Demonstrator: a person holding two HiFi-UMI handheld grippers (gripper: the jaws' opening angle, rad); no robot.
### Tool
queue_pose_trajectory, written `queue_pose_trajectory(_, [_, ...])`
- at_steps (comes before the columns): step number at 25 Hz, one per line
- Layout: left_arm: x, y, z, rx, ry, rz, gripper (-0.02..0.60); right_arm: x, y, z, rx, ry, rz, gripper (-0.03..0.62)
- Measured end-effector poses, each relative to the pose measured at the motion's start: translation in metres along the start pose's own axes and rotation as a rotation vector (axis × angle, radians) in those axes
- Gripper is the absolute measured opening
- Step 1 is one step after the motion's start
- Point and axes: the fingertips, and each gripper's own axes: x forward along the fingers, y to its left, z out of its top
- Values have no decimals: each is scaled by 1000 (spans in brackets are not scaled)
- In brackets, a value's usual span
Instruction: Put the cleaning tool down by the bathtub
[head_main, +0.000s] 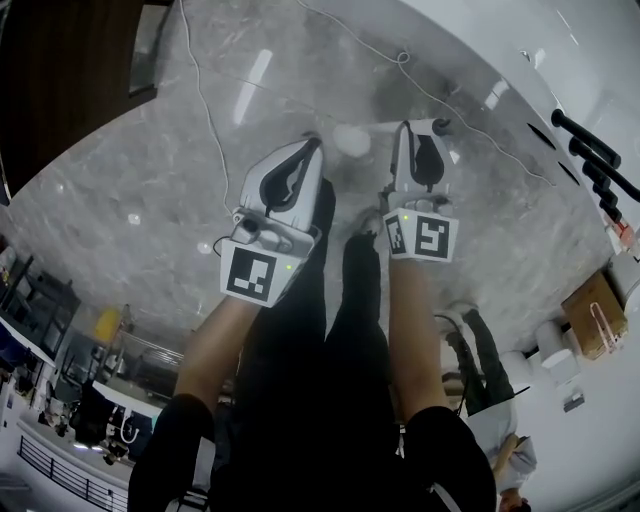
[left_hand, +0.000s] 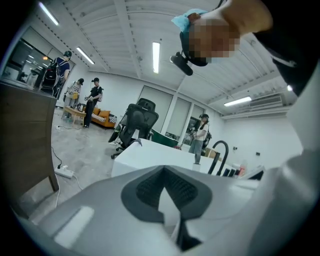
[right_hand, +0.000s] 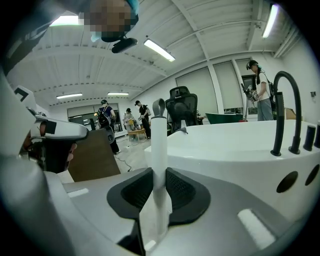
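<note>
**Tool gripped beside the tub**

The white tub curves along the far right. The left gripper hangs over the grey floor, jaws together on nothing. The right gripper, nearer the tub, clamps the white handle of the tool.

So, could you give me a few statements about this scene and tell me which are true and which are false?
1. The right gripper pinches a white handle between its fingers. True.
2. The bathtub is black. False: it is white; only its tap is black.
3. The floor is made of wooden planks. False: it is grey and looks like marbled stone.
4. A black office chair stands beyond the bathtub. True.
</note>
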Motion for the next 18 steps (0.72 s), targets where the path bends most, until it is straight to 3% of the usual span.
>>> queue_pose_trajectory(18, [25, 44, -46, -31, 37, -25, 6, 77, -17, -98, 30, 63, -61, 83])
